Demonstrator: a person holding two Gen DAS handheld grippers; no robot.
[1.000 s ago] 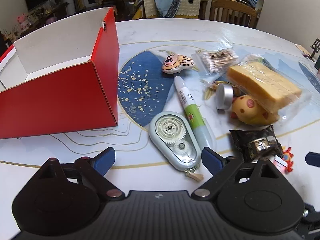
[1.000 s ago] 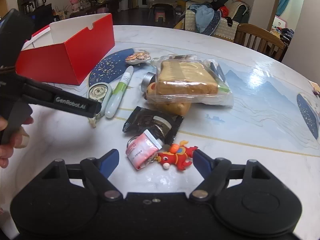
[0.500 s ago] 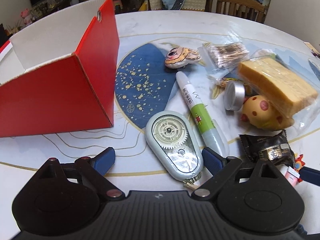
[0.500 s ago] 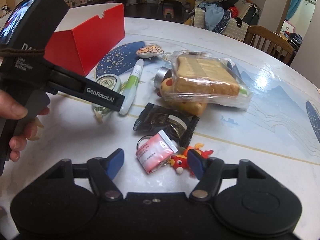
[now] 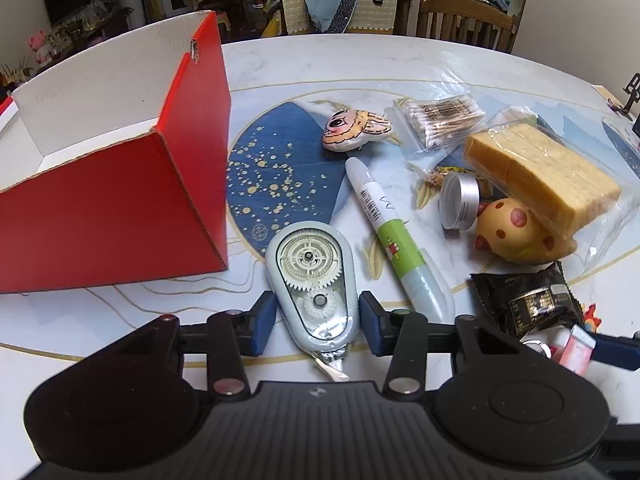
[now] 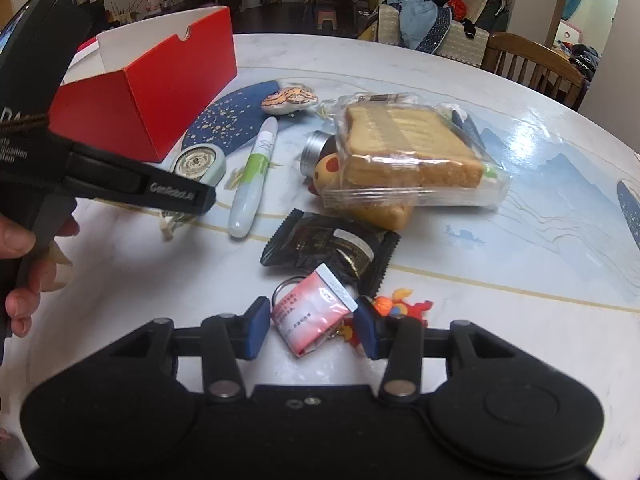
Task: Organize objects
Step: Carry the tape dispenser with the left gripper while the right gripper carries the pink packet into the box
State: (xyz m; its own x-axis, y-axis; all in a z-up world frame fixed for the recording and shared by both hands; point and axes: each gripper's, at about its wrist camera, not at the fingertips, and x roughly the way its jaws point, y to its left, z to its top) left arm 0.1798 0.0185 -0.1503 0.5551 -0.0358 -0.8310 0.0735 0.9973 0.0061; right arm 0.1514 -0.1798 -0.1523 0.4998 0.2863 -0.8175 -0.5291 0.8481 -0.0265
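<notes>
My left gripper (image 5: 318, 322) has just been closing and its pads now press both sides of the correction tape dispenser (image 5: 312, 280), which lies on the table (image 5: 400, 60) beside the red box (image 5: 120, 208). My right gripper (image 6: 310, 328) has also been closing, onto the pink sachet (image 6: 312, 314), and I think it already touches. The sachet's key ring and the red charm (image 6: 400, 308) may drag along. The dispenser is smooth and tapered, so it could slip out.

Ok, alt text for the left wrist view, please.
The left gripper has just been closing around a pale blue correction tape dispenser on a marble table. An open red box stands left; a pen lies right.
</notes>
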